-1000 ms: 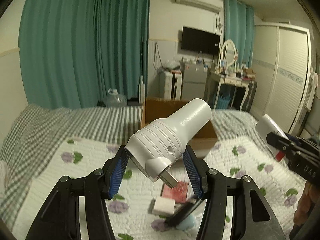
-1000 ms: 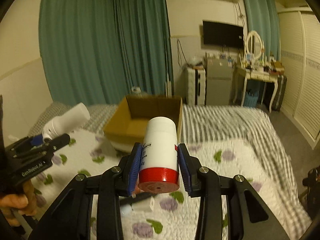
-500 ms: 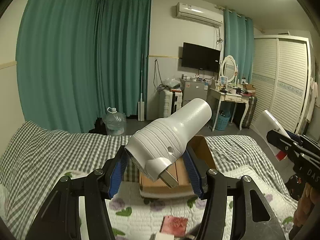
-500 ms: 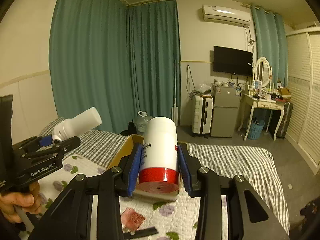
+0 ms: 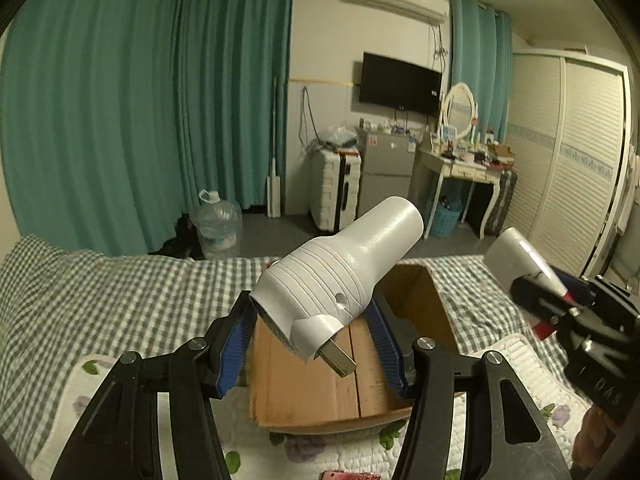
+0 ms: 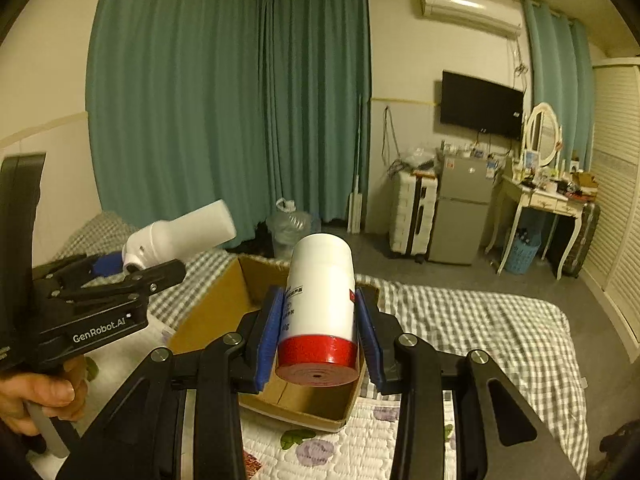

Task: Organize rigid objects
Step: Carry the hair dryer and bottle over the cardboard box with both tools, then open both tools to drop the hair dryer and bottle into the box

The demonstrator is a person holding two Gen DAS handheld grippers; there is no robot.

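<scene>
My left gripper [image 5: 312, 316] is shut on a white hair dryer body [image 5: 340, 276], its nozzle pointing up and away, over the near wall of an open cardboard box [image 5: 320, 392] on the bed. My right gripper [image 6: 320, 324] is shut on a white bottle with a red cap [image 6: 320, 304], cap end toward the camera, above the same box [image 6: 216, 304]. In the right wrist view the left gripper [image 6: 100, 280] with the hair dryer [image 6: 180, 232] shows at the left, held by a hand [image 6: 44, 392]. In the left wrist view the right gripper [image 5: 576, 312] and bottle [image 5: 520, 256] show at the right.
The box stands on a bed with a checked blanket [image 5: 100, 300] and a flowered quilt [image 6: 400, 440]. A red packet [image 5: 348, 475] lies on the quilt near me. Beyond the bed stand a water jug [image 5: 218, 224], a suitcase [image 5: 334, 192], a small fridge [image 6: 464, 208] and a dressing table [image 6: 540, 200].
Both grippers have moved forward over the bed toward the box, which now lies right under them. The small items on the quilt have slipped below the view. Both grips are unchanged.
</scene>
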